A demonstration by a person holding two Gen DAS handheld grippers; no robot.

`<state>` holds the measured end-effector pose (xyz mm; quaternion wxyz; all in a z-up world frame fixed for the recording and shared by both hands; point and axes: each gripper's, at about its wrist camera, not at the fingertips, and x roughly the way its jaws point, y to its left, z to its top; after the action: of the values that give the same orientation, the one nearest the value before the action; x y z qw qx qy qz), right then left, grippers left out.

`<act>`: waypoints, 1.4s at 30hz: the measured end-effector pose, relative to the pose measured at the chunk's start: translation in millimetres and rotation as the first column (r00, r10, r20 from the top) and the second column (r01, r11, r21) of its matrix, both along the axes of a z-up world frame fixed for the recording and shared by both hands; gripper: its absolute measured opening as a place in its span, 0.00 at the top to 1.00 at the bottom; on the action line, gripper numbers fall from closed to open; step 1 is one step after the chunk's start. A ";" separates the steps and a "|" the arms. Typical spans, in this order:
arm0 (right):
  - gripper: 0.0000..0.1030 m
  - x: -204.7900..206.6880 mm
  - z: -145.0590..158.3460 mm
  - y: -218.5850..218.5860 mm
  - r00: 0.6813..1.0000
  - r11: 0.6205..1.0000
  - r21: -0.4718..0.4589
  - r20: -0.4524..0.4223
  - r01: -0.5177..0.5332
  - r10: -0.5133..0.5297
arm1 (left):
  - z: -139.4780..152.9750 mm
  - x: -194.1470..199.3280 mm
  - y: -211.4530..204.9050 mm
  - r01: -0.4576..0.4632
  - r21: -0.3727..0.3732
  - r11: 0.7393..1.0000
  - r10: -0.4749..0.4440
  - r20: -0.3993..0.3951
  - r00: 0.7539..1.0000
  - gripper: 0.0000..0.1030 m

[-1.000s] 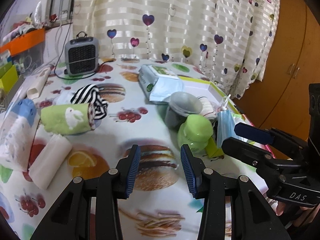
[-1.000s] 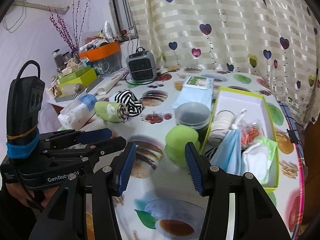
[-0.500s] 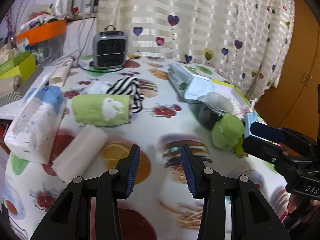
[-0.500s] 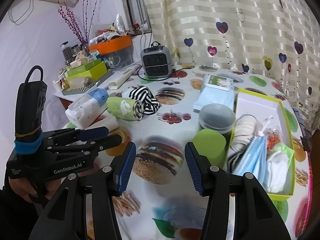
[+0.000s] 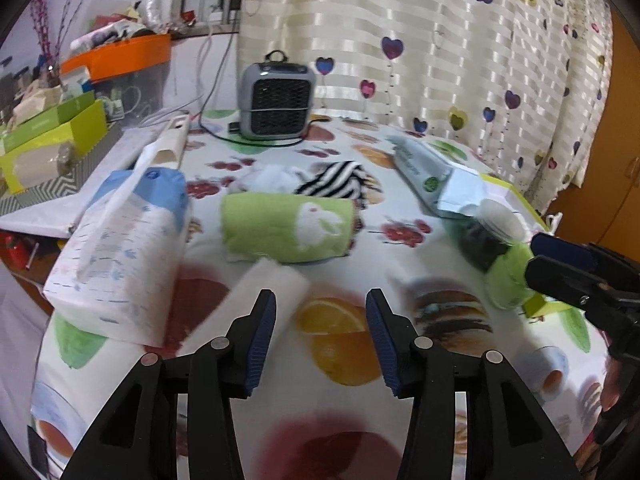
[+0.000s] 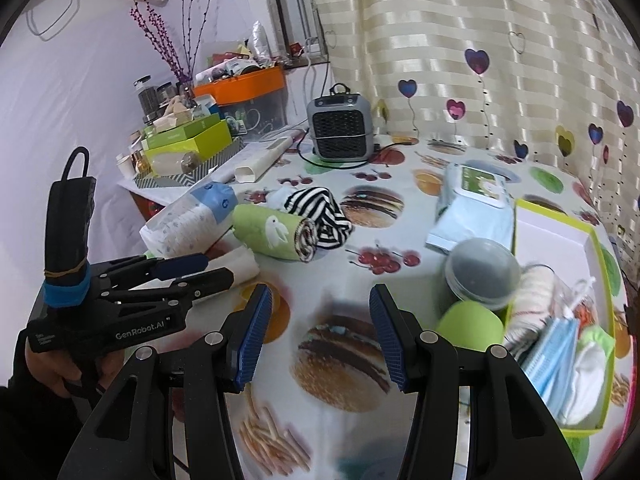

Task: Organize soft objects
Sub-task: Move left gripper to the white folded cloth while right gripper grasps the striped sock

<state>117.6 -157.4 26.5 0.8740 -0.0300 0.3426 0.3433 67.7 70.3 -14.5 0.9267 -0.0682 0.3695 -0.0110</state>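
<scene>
While the left gripper (image 5: pixel 320 332) hung over the near-left part of the desk (image 5: pixel 400 264), the thing that mattered was the white roll (image 5: pixel 256 292) lying just ahead and a bit left of it. Its long axis ran diagonally, from the near-left edge up toward the middle of the desk, so it sat skewed against the line between the two pads instead of square across it. One end poked out right past the left pad, but nothing was actually between the pads; the jaws had just been opening wider and stood apart on bare desk. My guess is that roll was the next pick, and the left hand was clearly the closer one.

The right gripper (image 6: pixel 320 336) was also apart and empty, over the hamburger print further toward the right side, close to the green-rimmed box (image 6: pixel 600 240) that already had masks and rolled cloths in it. That box is probably where the soft stuff goes.

Past the white roll sat the green towel roll (image 5: pixel 288 224) with the rabbit on it, lying crosswise, with the striped cloth (image 5: pixel 332 180) behind it and the tissue pack (image 5: pixel 120 248) along the left edge.

The left view was blurry on the white roll and barely showed the box. The right view showed the box contents clearly, plus the left gripper from the side, which covered most of the white roll.
</scene>
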 end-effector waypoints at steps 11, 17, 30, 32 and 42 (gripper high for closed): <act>0.49 16.6 -7.6 17.6 1.000 1.000 0.001 -0.022 -0.021 0.021 | -20.1 18.1 21.8 -0.004 0.062 0.998 0.007 -0.043 0.999 0.55; 0.49 28.2 -8.9 25.1 1.000 1.000 0.002 -0.025 -0.019 0.019 | -32.2 24.6 21.1 0.009 0.053 0.999 -0.005 -0.080 0.997 0.54; 0.49 80.4 -21.9 63.7 0.998 1.000 0.020 -0.066 -0.009 0.011 | -31.2 19.6 24.8 -0.027 0.030 0.999 0.028 -0.065 0.998 0.54; 0.49 93.1 -27.6 69.7 0.996 1.000 0.023 -0.088 0.001 0.001 | -32.8 19.9 28.0 -0.034 0.018 0.999 0.035 -0.069 0.997 0.54; 0.49 128.5 -49.4 94.6 0.986 1.000 0.023 -0.165 0.015 -0.011 | -38.7 23.3 32.1 -0.019 0.000 1.000 0.019 -0.076 0.997 0.54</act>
<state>246.1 -62.8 -22.8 0.8452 0.0114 0.4097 0.3431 91.0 102.4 -53.2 0.9120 -0.0725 0.4038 0.0003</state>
